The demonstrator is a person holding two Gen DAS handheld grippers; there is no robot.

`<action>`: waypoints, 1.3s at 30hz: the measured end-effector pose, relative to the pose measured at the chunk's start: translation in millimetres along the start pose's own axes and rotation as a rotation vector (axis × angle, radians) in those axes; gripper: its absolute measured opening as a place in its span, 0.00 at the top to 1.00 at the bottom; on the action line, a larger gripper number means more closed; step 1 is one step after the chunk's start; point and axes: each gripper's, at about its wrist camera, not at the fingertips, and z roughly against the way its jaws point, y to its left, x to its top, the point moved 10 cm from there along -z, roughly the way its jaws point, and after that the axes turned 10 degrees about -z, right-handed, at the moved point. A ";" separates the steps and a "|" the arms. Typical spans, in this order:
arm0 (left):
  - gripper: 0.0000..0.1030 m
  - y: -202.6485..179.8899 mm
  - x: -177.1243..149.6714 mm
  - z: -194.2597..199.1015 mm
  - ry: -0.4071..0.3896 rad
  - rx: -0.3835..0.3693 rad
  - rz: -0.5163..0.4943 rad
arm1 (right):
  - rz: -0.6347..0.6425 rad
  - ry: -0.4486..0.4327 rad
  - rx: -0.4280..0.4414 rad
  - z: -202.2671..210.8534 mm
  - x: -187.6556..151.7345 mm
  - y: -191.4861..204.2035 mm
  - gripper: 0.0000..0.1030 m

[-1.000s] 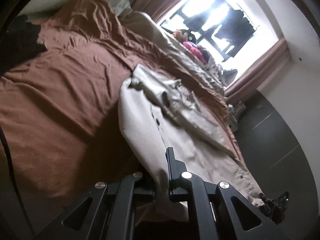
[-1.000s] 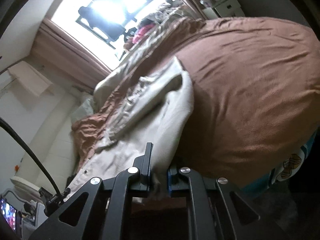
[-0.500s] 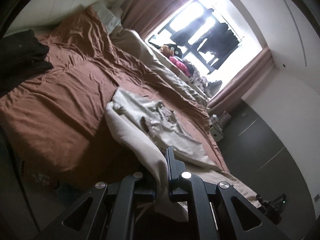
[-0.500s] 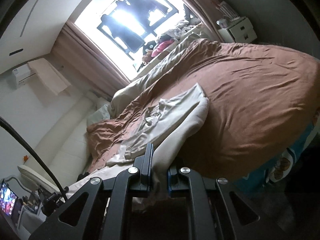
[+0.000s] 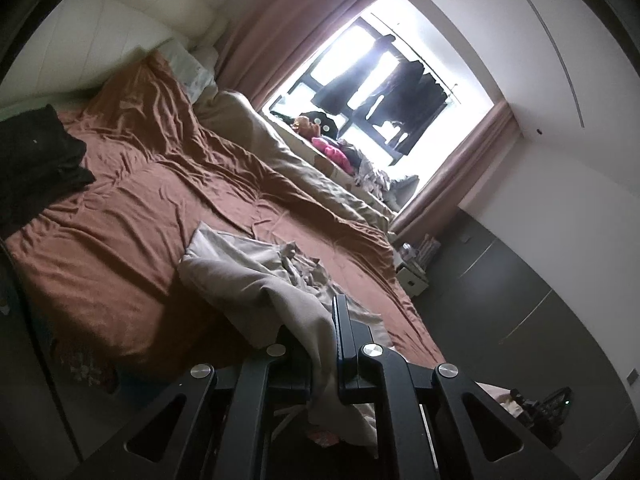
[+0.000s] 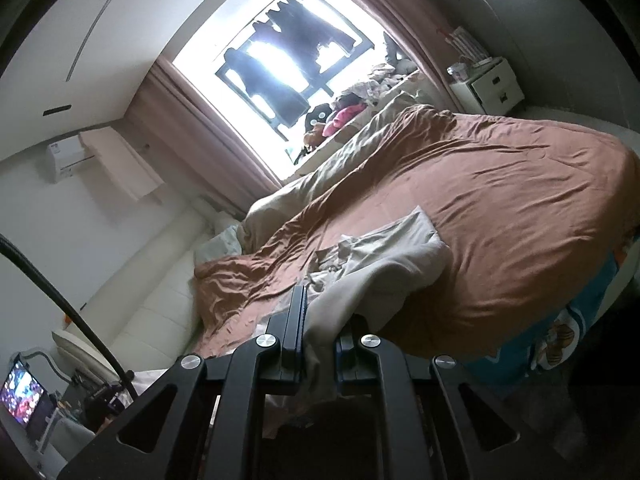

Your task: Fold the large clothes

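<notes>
- left gripper (image 5: 320, 344) is pinched tight on an edge of the beige garment (image 5: 248, 276), cloth bunched right between the fingers
- right gripper (image 6: 318, 320) same deal, clamped on another bit of that beige garment (image 6: 392, 256)
- rest of it trails onto the brown bedspread (image 5: 120, 208), far end folded over in a heap
- looks like a coat or long shirt, hard to tell
- dark clothes pile (image 5: 36, 160) well apart, near the headboard

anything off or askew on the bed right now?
The beige cloth garment lies bunched and creased on the rumpled brown bedsheet, one end pinched in the left claw and the right claw. No spill or damage visible.
</notes>
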 end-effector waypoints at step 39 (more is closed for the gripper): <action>0.91 158.5 53.7 -310.7 0.225 0.217 0.051 | -0.034 0.030 -0.181 -319.3 114.9 1.3 0.90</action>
